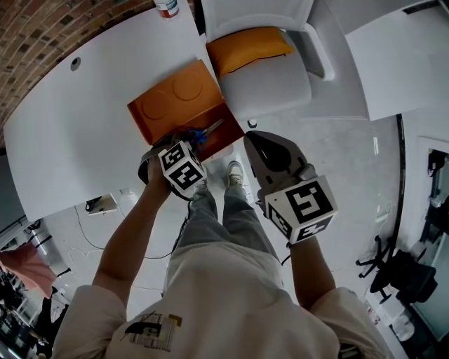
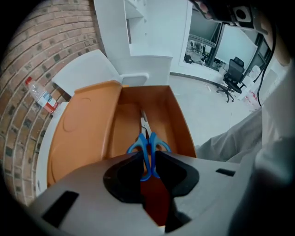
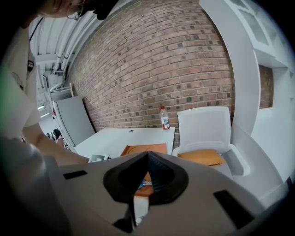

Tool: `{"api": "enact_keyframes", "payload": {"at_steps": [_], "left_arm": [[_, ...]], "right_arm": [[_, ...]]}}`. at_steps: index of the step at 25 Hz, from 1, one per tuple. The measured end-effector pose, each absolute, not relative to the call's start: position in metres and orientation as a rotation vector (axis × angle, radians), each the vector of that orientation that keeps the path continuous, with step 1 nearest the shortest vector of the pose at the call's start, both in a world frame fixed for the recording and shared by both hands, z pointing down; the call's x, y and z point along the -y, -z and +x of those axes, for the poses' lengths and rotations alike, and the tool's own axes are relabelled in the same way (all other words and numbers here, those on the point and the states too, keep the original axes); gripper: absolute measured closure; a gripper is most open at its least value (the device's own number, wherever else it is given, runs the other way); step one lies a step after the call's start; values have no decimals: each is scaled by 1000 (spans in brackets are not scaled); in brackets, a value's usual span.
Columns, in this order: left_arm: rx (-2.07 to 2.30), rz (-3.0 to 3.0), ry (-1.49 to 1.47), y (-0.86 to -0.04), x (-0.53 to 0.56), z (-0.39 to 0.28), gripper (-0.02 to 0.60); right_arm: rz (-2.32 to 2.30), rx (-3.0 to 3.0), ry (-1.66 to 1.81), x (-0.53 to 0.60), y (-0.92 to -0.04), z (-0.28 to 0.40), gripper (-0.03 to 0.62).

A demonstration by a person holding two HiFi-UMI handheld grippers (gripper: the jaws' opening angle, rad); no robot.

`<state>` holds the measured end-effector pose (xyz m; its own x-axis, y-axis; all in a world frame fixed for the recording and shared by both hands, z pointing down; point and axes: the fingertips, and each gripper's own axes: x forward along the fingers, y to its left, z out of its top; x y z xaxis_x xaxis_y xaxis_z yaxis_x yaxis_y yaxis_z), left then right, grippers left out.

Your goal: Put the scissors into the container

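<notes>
A pair of scissors [image 2: 144,123] with blue handles is pinched by its handle loops in my left gripper [image 2: 147,156], which is shut on them. The blades point forward and down into the open orange container [image 2: 177,120], whose lid [image 2: 78,129] lies flat to the left. In the head view the scissors [image 1: 208,130] hang over the container [image 1: 223,140] at the table's near edge, with the left gripper [image 1: 186,144] just behind them. My right gripper [image 1: 257,138] hovers to the right of the container, off the table, shut and holding nothing; in its own view the right gripper [image 3: 147,156] has its jaws meeting.
The container sits on a white table [image 1: 77,126] against a brick wall. A water bottle [image 1: 166,7] stands at the table's far edge. A white chair with an orange cushion [image 1: 249,49] stands to the right of the table. A black office chair [image 2: 233,76] stands farther off.
</notes>
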<state>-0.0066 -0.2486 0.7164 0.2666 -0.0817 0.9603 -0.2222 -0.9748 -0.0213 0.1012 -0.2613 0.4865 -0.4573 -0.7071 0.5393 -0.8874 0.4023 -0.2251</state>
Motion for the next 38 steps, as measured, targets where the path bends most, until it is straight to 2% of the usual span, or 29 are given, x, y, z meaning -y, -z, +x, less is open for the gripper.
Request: {"api": "enact_keyframes", "payload": {"at_steps": [11, 20, 32, 38], "left_arm": [[250, 2334, -1885, -734, 248, -5, 491], [315, 2353, -1863, -720, 249, -7, 465], [591, 2526, -1558, -615, 265, -11, 468], [723, 2655, -1310, -534, 271, -9, 502]], "right_arm": [[1376, 2278, -708, 263, -497, 114, 586], [1372, 2251, -667, 258, -492, 118, 586], [1390, 2297, -521, 256, -437, 111, 586], [1378, 2330, -412, 249, -403, 100, 586]]}}
